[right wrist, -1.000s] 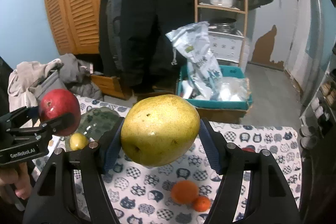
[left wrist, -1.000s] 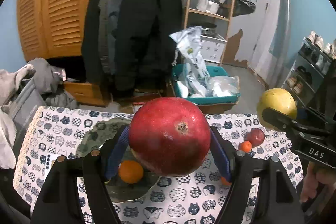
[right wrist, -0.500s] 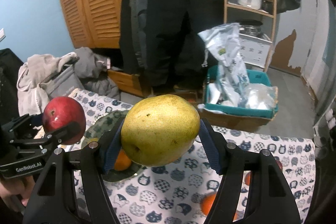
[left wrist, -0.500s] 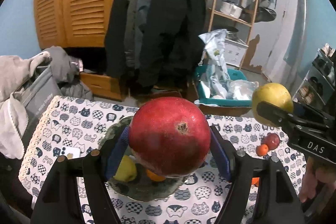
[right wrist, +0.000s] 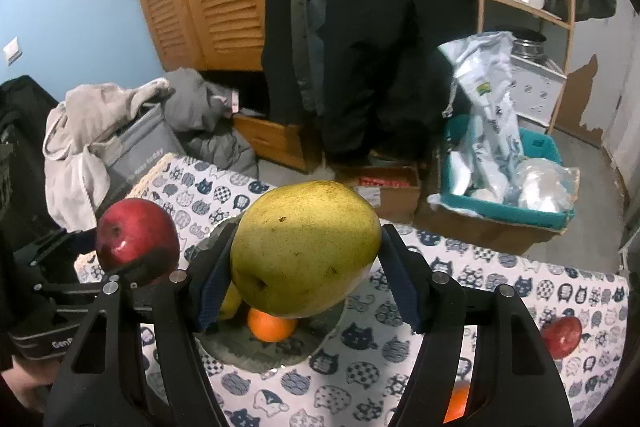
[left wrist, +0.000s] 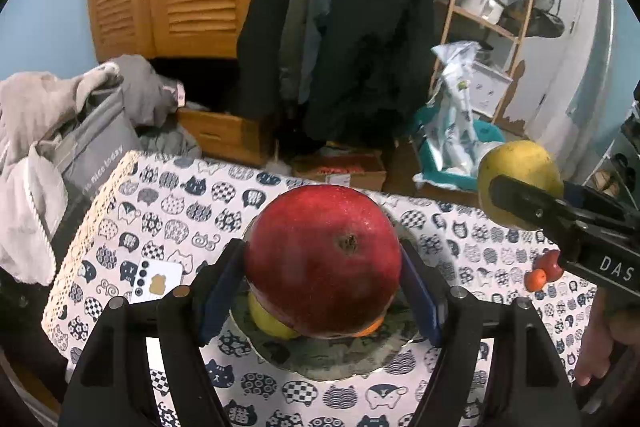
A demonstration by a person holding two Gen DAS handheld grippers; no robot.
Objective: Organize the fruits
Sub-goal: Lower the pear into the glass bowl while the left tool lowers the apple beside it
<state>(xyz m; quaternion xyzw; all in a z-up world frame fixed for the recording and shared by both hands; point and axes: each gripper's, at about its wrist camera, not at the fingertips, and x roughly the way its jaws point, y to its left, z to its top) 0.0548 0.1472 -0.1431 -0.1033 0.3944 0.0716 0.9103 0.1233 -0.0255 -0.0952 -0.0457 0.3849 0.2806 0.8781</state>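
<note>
- Left gripper (left wrist: 322, 263) clamps pomegranate (left wrist: 322, 259) above plate (left wrist: 320, 359).
- Right gripper (right wrist: 305, 251) clamps pear (right wrist: 305, 247).
- Card (left wrist: 157, 281): left view only.
- Plate's orange (right wrist: 271, 325) is clearer in the right view.

An orange (right wrist: 271, 325) and a yellow fruit (left wrist: 270, 321) crowd the plate (left wrist: 320, 359) centre (its near rim looks bare); the table (left wrist: 172, 219) left of it lies open apart from a white card (left wrist: 157, 281).

Red pomegranate (left wrist: 322, 259) and yellow-green pear (right wrist: 305, 249) (both clamped) above the fruit plate (left wrist: 320, 359).
</note>
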